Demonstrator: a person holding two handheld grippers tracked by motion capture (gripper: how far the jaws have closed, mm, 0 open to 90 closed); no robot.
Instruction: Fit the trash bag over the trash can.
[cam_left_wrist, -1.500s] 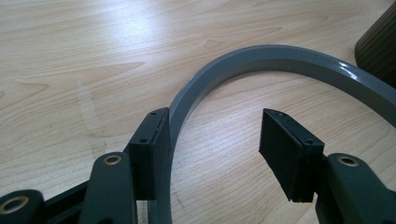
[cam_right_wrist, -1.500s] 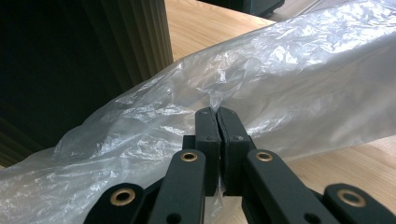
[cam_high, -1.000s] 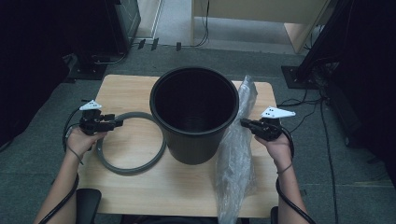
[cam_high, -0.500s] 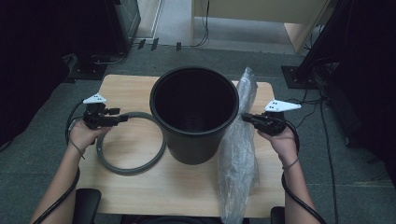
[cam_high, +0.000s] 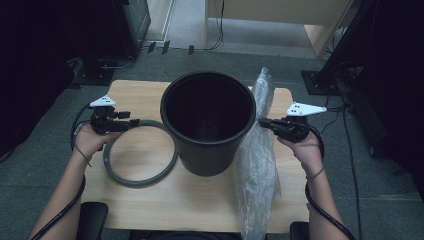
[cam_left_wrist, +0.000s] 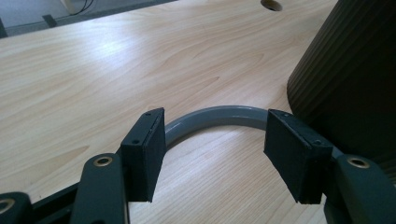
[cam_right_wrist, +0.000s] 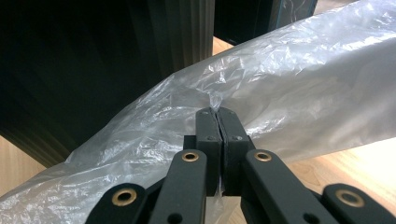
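Lifting by the desk's right edge, the right hand-held gripper seemingly pinches the plastic bag; the left hand-held gripper gapes over the ring.

A bucket stands upright in the middle of the bench. A ring lies flat on the bench to its left, just beside its wall. A plastic bag lies lengthwise along the bucket's right side, touching it, running from the bench's far edge past its near edge.

The left claw is over the ring's far arc; the right claw is at the bag, beside the bucket's rim.
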